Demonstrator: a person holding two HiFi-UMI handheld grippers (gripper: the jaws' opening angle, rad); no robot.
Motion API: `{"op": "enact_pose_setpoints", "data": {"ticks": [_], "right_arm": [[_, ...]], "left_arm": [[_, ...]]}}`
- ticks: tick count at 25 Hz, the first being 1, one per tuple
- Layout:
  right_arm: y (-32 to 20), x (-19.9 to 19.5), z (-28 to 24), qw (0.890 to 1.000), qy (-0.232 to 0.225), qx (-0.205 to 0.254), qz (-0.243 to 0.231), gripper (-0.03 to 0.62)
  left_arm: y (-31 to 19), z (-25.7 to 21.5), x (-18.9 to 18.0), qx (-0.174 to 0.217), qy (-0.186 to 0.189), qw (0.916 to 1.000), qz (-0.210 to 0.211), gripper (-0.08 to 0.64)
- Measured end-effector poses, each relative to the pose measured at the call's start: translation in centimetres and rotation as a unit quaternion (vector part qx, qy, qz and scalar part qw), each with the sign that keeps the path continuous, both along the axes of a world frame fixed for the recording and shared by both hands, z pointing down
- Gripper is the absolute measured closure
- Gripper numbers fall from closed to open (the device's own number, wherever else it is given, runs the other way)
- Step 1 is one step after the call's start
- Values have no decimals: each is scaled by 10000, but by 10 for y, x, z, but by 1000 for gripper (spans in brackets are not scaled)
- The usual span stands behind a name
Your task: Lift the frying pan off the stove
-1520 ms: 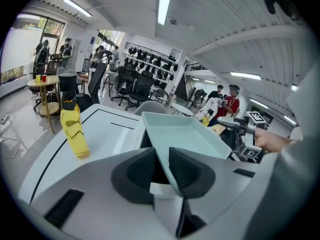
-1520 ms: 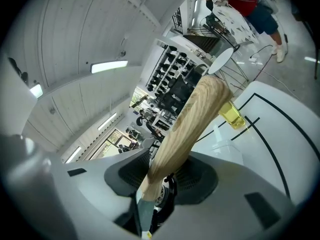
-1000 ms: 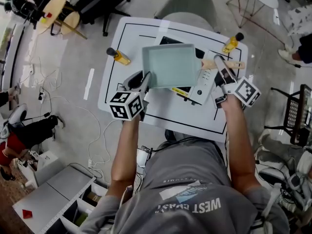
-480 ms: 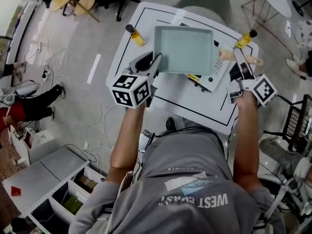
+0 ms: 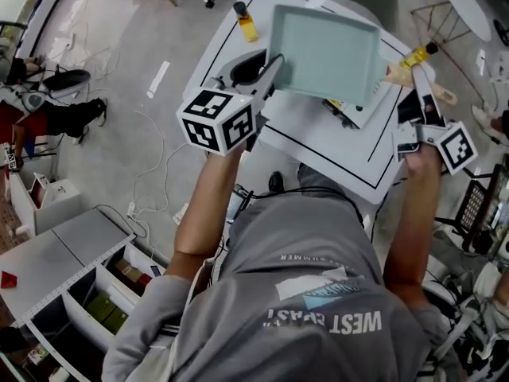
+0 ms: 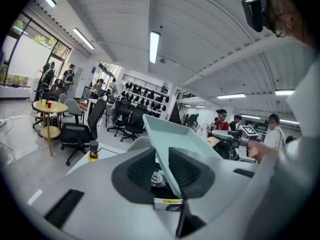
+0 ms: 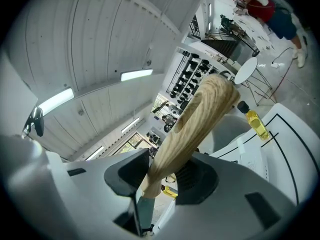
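Note:
A square pale green frying pan (image 5: 326, 54) with a wooden handle (image 5: 400, 73) hangs in the air over the white stove (image 5: 359, 115) on the white table (image 5: 318, 146). My left gripper (image 5: 266, 74) is shut on the pan's left rim; in the left gripper view the thin rim (image 6: 167, 169) sits pinched between the dark pads of the left gripper (image 6: 164, 166). My right gripper (image 5: 421, 98) is shut on the handle, and in the right gripper view the handle (image 7: 200, 119) runs up out of the right gripper (image 7: 162, 176).
Two yellow oil bottles stand at the table's far corners, one to the left (image 5: 245, 21) and one to the right (image 5: 417, 54). A grey chair sits behind the table. A white cabinet (image 5: 56, 253) and cables lie on the floor at left, and a metal rack (image 5: 481, 205) stands at right.
Both grippers have risen together with the pan in them. The pan now looms larger and nearer the head camera, apart from the stove beneath it.

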State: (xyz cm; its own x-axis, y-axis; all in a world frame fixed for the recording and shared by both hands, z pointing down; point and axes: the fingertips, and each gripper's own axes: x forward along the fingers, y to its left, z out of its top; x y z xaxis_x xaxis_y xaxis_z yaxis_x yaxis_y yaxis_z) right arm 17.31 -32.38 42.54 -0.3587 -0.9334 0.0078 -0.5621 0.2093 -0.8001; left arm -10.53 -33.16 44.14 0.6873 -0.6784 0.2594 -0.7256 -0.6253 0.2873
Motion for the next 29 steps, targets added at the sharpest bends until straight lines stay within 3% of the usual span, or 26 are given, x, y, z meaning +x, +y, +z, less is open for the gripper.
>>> {"op": "enact_pose_setpoints", "data": {"ticks": [12, 29], "right_arm": [[29, -25, -46, 9994, -19, 295, -205, 443], [63, -49, -63, 9986, -56, 409, -321, 443]], "left_arm": [[36, -45, -24, 364, 215, 9990, -133, 483], [74, -59, -46, 494, 328, 9981, -183, 483]]}}
